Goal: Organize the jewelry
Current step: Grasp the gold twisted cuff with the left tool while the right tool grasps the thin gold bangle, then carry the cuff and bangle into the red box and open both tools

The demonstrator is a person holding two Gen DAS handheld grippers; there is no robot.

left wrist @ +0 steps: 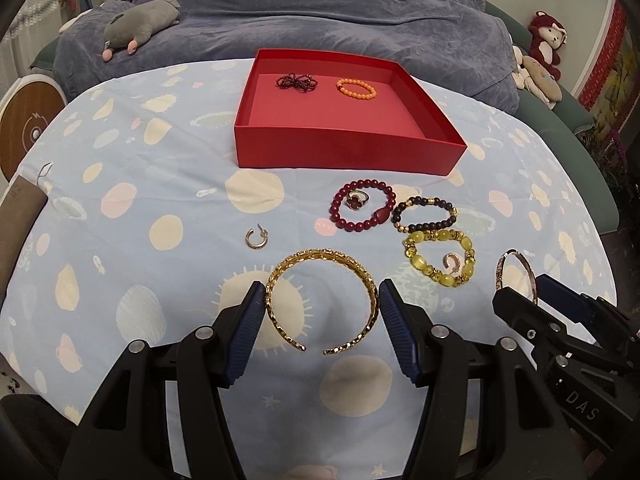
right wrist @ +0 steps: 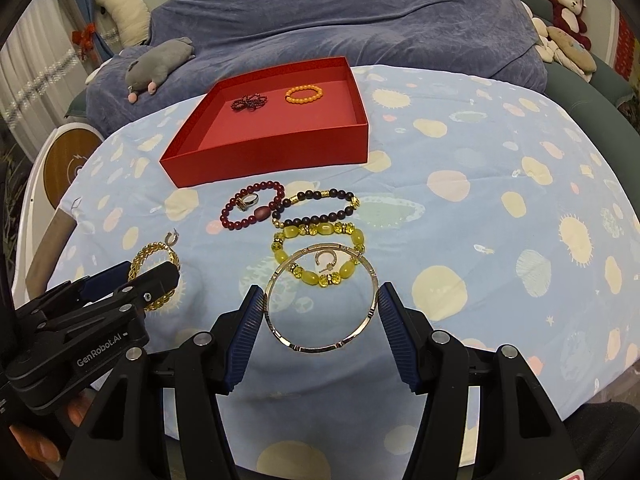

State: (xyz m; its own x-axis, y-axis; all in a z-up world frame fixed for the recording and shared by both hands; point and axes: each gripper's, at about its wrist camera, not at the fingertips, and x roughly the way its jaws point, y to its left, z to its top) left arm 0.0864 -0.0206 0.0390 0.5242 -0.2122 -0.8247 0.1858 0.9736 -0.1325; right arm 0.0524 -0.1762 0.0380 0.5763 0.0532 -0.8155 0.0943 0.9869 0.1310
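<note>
Pinching the gold cuff bangle (left wrist: 320, 255) in the left gripper (left wrist: 320, 312), with the blue pads pressing on its two sides at nine and three o'clock and the gap of the cuff pointing to six o'clock, toward the camera. Clamping in the same way the thin rose-gold bangle (right wrist: 316, 349) in the right gripper (right wrist: 320, 312), across its width, with the ring lying flat between the pads. Judging both as raised a little above the spotted tablecloth (left wrist: 160, 184), not resting on it.

Looking now at the one relation deciding the next move: seeing the red box (left wrist: 344, 152) straight ahead at twelve o'clock from the left gripper, but at about eleven o'clock from the right gripper, so off to its left side. Judging the left hand as the more directly placed one, needing only a forward reach over the near wall; expecting for the right a forward reach with a drift to the left.

Noticing inside the box a maroon bead strand (left wrist: 296, 81) and an orange bead bracelet (left wrist: 356, 90) at the far side, leaving the near part of the floor free for both bangles. Passing, on the right gripper's way, over the yellow bead bracelet (right wrist: 316, 236) and the dark bead bracelet (right wrist: 320, 208) at twelve o'clock, so possibly needing more height there.
</note>
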